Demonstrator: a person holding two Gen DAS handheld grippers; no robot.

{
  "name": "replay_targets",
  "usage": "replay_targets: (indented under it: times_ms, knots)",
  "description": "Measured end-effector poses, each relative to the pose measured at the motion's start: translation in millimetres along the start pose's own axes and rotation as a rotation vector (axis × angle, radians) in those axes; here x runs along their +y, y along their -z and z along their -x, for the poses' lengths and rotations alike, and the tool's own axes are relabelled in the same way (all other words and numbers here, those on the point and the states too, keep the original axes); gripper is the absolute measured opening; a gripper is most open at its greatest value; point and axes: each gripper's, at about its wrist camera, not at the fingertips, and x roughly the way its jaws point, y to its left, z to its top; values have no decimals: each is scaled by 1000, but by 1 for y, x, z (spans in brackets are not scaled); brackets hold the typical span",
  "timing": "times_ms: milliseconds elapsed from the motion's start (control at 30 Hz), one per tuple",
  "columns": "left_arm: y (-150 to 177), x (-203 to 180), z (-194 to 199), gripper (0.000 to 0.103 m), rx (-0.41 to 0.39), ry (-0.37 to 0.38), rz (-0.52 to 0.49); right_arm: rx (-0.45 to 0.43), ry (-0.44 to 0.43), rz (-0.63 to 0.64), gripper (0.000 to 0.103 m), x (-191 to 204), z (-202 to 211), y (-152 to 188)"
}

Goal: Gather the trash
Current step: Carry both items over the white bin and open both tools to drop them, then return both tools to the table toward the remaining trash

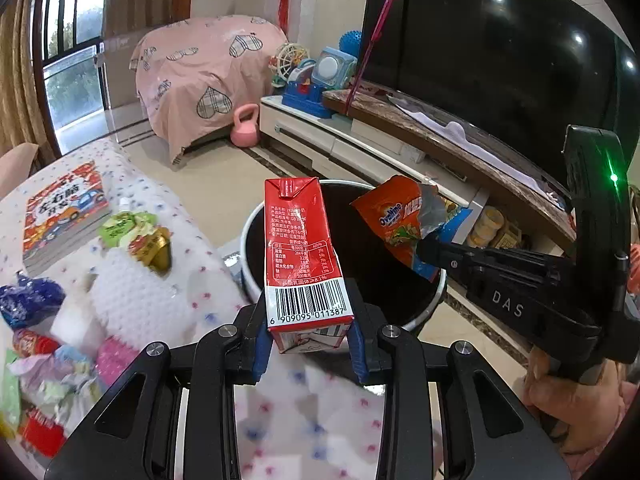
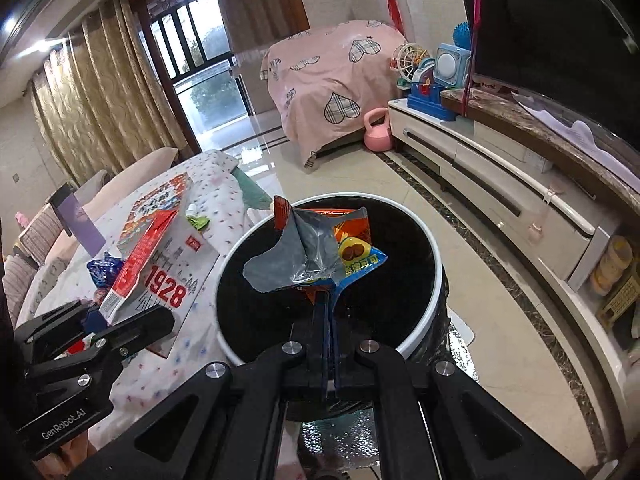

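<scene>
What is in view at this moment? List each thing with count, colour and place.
Milk carton: one, red, clamped in left gripper.
Snack wrapper: one, orange and blue, silver inside, in right gripper over the bin.
Trash bin: one, white rim, black liner, on the floor beside the table.
Table: one, dotted white cover, left.
Book: one, red, on table.
Loose wrappers: several, mixed colours, on table.
Kettlebell: one, pink, on the floor.
Left gripper: black.
Right gripper: black.
</scene>
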Motion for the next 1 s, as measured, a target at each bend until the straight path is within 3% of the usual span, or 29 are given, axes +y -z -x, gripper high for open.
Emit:
replay_targets:
  times_ms: [400, 467, 533, 633, 667, 733, 900, 1000]
  knots:
    - [-6, -5, -31, 30, 57, -3, -8, 40, -6, -14, 5, -16, -19, -7]
    - [-6, -5, -35, 35, 74, -1, 1, 45, -4, -16, 6, -18, -21, -8]
    - [-5, -3, -34, 48, 71, -2, 11, 54, -9, -23, 7, -21, -23, -8]
    - [-3, 0, -23, 65, 44, -3, 23, 54, -14, -40, 22, -25, -23, -9]
    - [-2, 1, -18, 66, 34, -6, 26, 51, -18, -45, 29, -26, -22, -8]
    - [2, 5, -7, 68, 21, -9, 40, 37, -18, -55, 31, -26, -17, -7]
    - [18, 21, 20, 73, -13, -20, 88, -5, -52, -86, 64, -21, -3, 0]
    - [34, 32, 37, 74, -30, -38, 117, -31, -67, -98, 74, -12, 6, 7]
